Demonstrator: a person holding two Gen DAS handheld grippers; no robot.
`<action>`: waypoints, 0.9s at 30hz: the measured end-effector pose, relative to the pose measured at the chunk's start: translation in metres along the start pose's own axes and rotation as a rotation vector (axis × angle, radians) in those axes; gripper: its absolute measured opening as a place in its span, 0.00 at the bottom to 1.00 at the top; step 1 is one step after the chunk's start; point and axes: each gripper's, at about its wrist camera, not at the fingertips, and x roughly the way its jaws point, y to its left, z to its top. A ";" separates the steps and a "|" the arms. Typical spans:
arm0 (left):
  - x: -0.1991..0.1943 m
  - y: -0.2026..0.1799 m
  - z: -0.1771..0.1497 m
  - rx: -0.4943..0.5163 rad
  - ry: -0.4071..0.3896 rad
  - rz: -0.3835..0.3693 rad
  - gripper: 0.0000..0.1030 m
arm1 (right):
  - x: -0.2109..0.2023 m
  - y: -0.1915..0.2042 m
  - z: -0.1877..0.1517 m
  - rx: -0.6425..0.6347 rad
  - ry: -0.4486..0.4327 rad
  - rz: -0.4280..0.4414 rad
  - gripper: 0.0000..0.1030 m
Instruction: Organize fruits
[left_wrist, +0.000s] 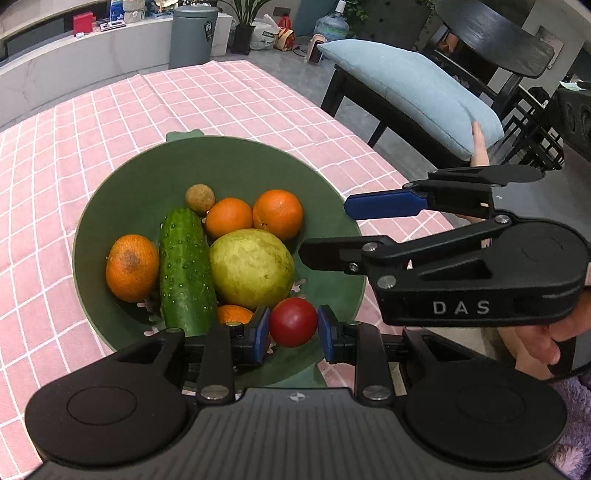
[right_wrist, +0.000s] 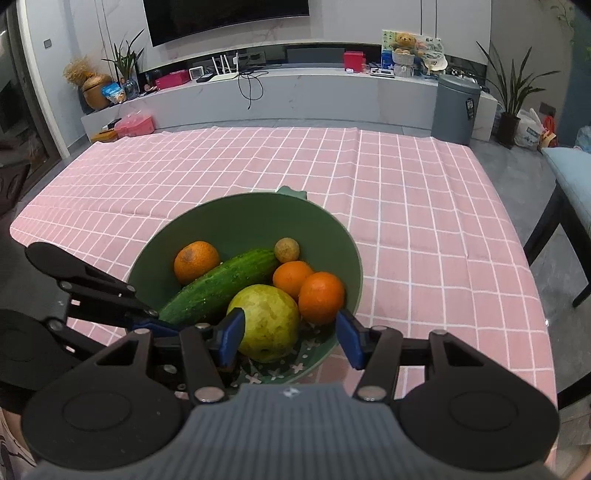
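**A:** So where's everything sitting? Going off the green bowl (left_wrist: 110, 206) as the anchor.

**B:** Bowl's on the pink checked tablecloth (left_wrist: 74, 147). Inside it: a cucumber (left_wrist: 186, 271) lying across the middle, a big yellow-green pear-looking fruit (left_wrist: 251, 267) touching its side, two oranges (left_wrist: 255, 218) at the far side of that, another orange (left_wrist: 131, 267) with a brown spot on the cucumber's other side, and a small brown round fruit (left_wrist: 200, 198) at the cucumber's far tip. There's one more orange (left_wrist: 233, 314) peeking out at the near end.

**A:** And the tongs?

**B:** Left gripper (left_wrist: 293, 330) has its blue pads on either side of a red tomato (left_wrist: 293, 322), over the near rim of the bowl. Looks pinched, pads right at it. Right gripper (right_wrist: 290, 334) is spread wide with nothing in it, hovering over the bowl's near edge, the pear thing showing between its fingers (right_wrist: 232, 334). From the left camera it's off to the bowl's right side.
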 end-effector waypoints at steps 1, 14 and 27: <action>0.000 0.001 0.000 -0.004 0.000 -0.002 0.30 | 0.000 0.000 -0.001 -0.003 -0.002 -0.002 0.51; -0.011 0.010 -0.005 -0.072 -0.047 -0.002 0.60 | -0.005 0.010 0.003 -0.002 -0.006 -0.009 0.58; -0.074 0.019 -0.012 -0.094 -0.286 0.095 0.80 | -0.046 0.019 0.011 0.098 -0.171 -0.087 0.82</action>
